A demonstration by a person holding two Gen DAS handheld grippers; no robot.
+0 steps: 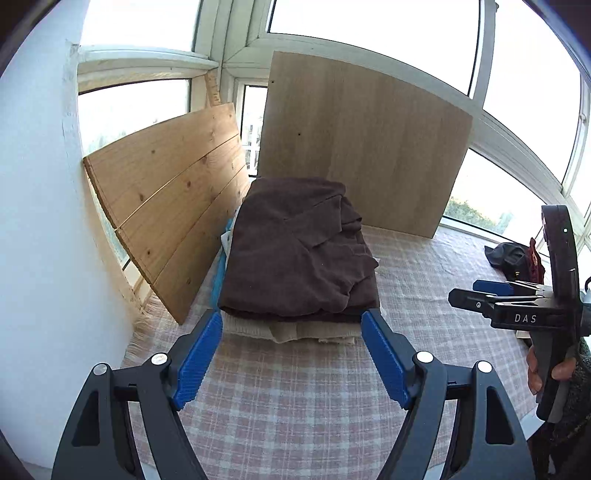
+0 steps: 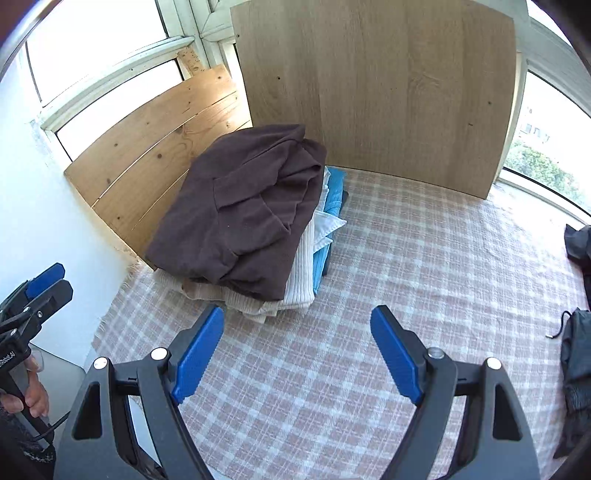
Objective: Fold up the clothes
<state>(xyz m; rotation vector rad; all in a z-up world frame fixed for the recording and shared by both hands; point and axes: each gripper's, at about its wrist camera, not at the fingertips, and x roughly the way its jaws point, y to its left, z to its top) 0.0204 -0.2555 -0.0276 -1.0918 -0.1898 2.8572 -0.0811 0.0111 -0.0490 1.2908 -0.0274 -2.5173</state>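
On the checked cloth (image 2: 424,258), far left corner: a stack of folded clothes is lying against the boards.
- Top item: brown garment (image 2: 236,210), folded, its collar or hem edges showing across the middle; it is covering most of the pile.
- Beneath it: cream ribbed knit (image 2: 299,273), a white piece (image 2: 328,225) poking out at the right side, and a blue item (image 2: 334,192) lying lowest toward the back.
- In the left wrist view the same brown garment (image 1: 295,251) is sitting directly ahead, with the cream layer (image 1: 295,330) showing under its near edge.

Behind the stack: a pine plank board (image 2: 155,147) is leaning at the left, and a pale board (image 2: 376,96) is standing upright at the back, both in front of windows (image 1: 369,22).

Left gripper (image 1: 291,347): its blue pads (image 1: 197,354) are standing wide apart, empty, hovering just in front of the stack's near edge; whether the tips are touching the fabric cannot be told.

Right gripper (image 2: 297,350): its blue pads (image 2: 397,356) are likewise spread wide, holding nothing, hanging over bare cloth just right of the stack. It is also showing side-on in the left wrist view (image 1: 476,295), held by a hand (image 1: 550,369).

Far right edge of the cloth: dark clothes (image 2: 578,350) are lying in a loose heap, unfolded, well apart from the stack.
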